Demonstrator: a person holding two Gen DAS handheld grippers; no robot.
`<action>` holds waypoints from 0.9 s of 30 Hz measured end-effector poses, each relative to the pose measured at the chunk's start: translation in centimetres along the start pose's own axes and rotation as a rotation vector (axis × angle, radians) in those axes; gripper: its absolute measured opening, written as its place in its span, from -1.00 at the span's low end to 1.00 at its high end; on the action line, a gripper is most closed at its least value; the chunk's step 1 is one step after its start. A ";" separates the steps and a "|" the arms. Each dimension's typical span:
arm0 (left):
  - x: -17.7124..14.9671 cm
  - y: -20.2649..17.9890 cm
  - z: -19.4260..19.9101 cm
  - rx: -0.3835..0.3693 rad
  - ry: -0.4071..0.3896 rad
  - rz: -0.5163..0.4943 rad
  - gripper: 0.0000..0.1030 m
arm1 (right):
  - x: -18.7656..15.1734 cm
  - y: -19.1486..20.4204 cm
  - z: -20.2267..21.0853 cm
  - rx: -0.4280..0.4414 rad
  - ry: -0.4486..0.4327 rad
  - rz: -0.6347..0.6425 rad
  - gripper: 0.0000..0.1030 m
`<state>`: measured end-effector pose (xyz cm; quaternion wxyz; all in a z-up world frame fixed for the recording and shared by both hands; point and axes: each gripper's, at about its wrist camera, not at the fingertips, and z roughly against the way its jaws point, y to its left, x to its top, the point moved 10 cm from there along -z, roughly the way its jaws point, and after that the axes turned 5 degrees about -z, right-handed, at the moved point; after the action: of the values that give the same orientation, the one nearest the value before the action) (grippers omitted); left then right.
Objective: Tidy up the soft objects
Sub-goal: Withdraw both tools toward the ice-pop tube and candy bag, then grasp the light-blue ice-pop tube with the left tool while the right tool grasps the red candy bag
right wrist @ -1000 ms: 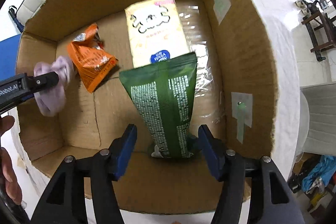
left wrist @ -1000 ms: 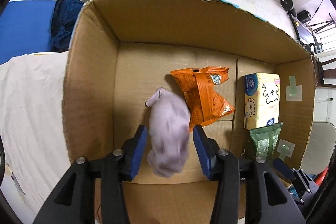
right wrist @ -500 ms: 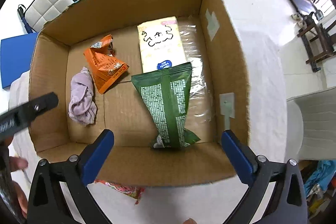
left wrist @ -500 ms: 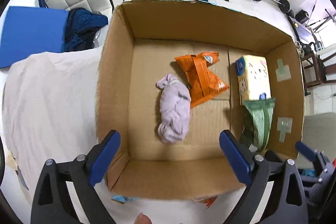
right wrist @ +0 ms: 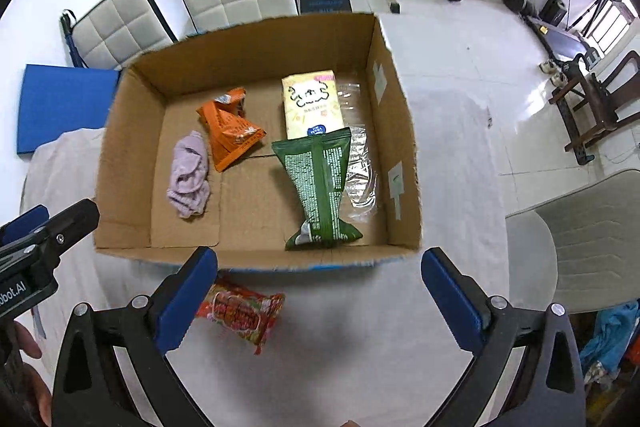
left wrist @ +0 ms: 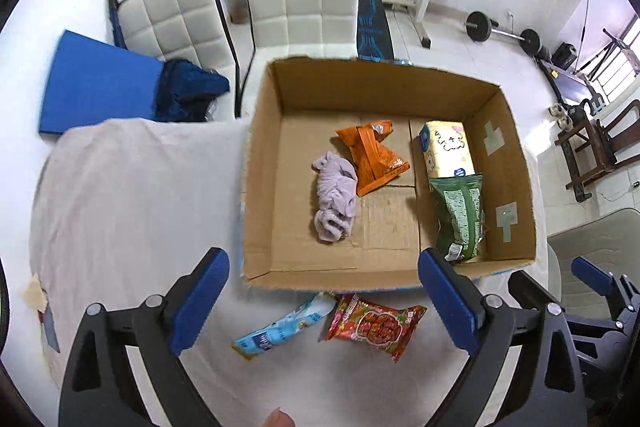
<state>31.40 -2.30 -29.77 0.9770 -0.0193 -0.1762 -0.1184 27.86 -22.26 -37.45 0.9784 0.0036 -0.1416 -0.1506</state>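
We see a cardboard box [left wrist: 260, 187] holding a crumpled lilac cloth [left wrist: 335, 197] touching an orange snack bag [left wrist: 374, 155], a yellow tissue pack [left wrist: 448, 149] and a green packet [left wrist: 460, 217] overlapping its near end. A red packet [left wrist: 376, 325] and blue wrapper [left wrist: 284, 325] lie outside, in front.

I count one box [left wrist: 260, 187], one lilac cloth [left wrist: 334, 203], one tissue pack [left wrist: 448, 151], and four snack packets: two inside the box, two outside it.

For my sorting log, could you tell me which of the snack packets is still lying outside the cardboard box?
The red packet, on the white cloth just in front of the cardboard box; the orange packet and green packet lie inside.
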 end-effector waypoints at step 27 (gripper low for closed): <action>-13.3 8.3 -4.9 0.151 0.151 0.096 0.88 | -10.7 8.7 -8.4 0.057 0.236 0.472 1.00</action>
<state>22.97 8.33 -38.99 0.9907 0.0552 -0.1094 -0.0589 22.96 -11.07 -48.05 0.9957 0.0155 -0.0278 0.0873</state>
